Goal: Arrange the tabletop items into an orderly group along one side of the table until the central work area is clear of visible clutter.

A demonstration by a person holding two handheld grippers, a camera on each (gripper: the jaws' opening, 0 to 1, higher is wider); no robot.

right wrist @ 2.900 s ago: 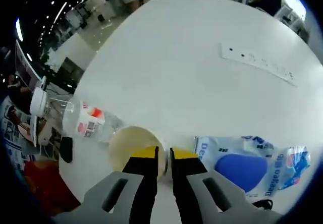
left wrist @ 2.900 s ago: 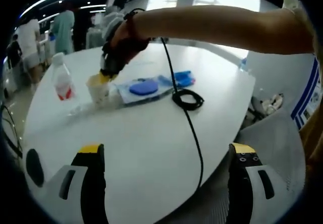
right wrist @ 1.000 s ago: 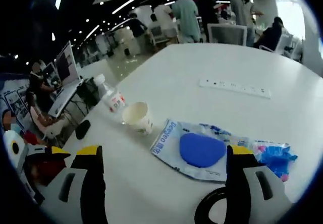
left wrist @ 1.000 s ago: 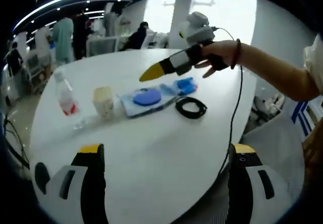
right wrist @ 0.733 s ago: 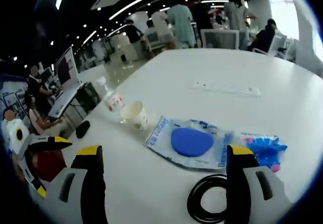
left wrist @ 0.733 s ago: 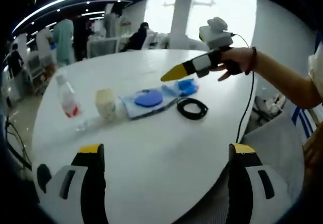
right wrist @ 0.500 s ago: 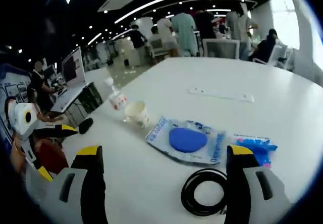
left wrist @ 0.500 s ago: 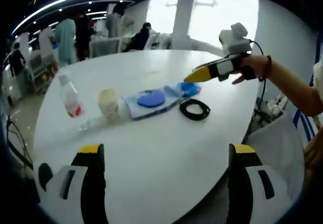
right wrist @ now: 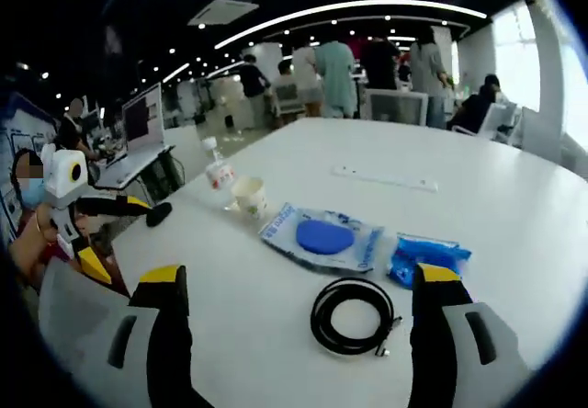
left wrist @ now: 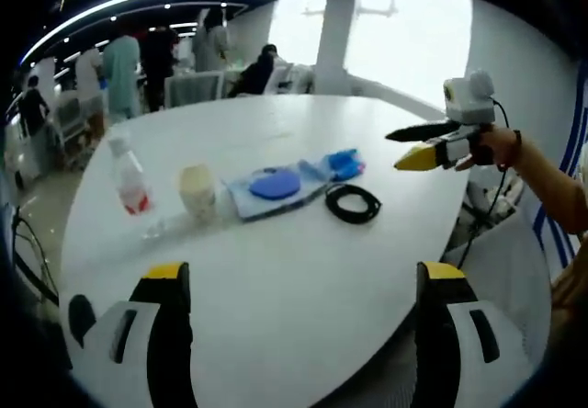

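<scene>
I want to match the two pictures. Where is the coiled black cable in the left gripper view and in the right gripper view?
Left gripper view: the coiled black cable lies on the white table, right of centre, just below the blue pouch.
Right gripper view: it lies low in the middle, between that hand-held gripper's jaws.
Shared landmark: the clear packet with the blue disc, next to the cable.

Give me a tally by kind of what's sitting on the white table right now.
Water bottle: 1
Paper cup: 1
Clear packet with a blue pad: 1
Small blue packet: 1
Coiled black cable: 1
White power strip: 1
Black mouse: 1
Total: 7
</scene>
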